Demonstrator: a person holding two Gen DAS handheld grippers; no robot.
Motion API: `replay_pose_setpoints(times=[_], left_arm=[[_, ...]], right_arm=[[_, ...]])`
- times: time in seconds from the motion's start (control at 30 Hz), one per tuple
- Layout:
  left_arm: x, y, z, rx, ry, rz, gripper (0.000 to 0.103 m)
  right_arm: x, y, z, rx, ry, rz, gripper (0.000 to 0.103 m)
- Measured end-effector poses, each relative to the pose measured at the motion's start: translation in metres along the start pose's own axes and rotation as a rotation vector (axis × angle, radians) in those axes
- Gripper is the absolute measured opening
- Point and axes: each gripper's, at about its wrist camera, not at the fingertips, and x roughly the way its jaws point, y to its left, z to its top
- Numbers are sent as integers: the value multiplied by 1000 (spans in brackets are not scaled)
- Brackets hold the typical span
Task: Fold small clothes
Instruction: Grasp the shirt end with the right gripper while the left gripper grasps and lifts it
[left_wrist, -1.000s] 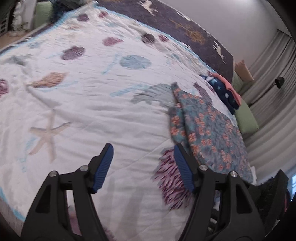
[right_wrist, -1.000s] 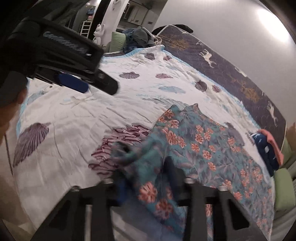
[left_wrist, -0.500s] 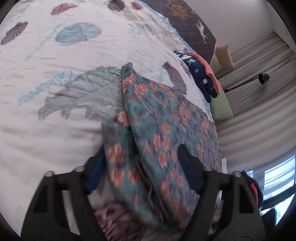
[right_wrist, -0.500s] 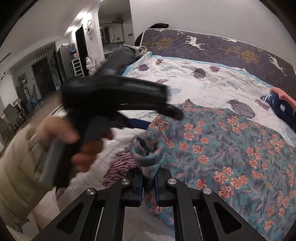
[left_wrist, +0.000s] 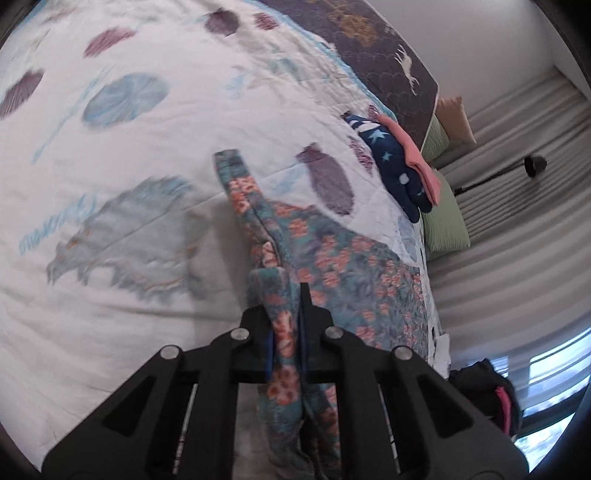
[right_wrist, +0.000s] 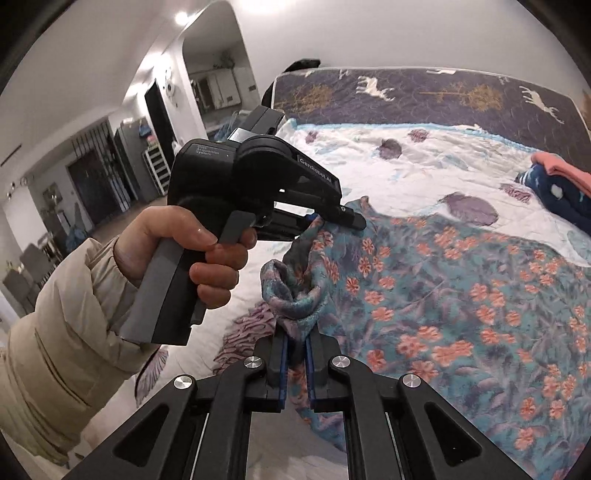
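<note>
Fabric fills both of your grips. Your left hand-held gripper (left_wrist: 286, 325) is closing on a bunched edge of the floral garment (left_wrist: 354, 266), and the cloth sits pinched between its blue pads. From there the garment runs toward 12 o'clock as a narrow folded strip and spreads toward 3 o'clock over the white patterned quilt (left_wrist: 147, 155) on the bed. Your right hand-held gripper (right_wrist: 295, 354) is pressed together on another gathered corner of the same floral garment (right_wrist: 461, 295), which rises in a twisted roll just above its tips. In the right wrist view your left hand (right_wrist: 184, 251), in a cream padded sleeve (right_wrist: 66, 332), holds the other tool at 10 o'clock, its tips touching the lifted edge of the cloth. A folded stack of clothes (left_wrist: 399, 166), dark blue with stars under a coral piece, lies at the quilt's far edge toward 2 o'clock, well apart from the garment. A green pillow (left_wrist: 443, 221) sits just beyond it.
</note>
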Motion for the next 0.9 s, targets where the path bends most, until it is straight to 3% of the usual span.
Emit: replay_pose_setpoints(times=[0.27,0.5,0.7,0.9], left_arm=[[19,-103,8,175,-11,19,11],[74,-204,-8,350,44,10,11],[155,-265,-41,428,174,-1,11],[206,-286,-78,487,267,35,11]], right_arm=[[-58,-42,6,63,-131,-44,6],[-119,-95,-4,134,-235,-133,6],[-156,-147,-34,251,-256,-224,6],[-176,-190,-78,420,-207,-262,6]])
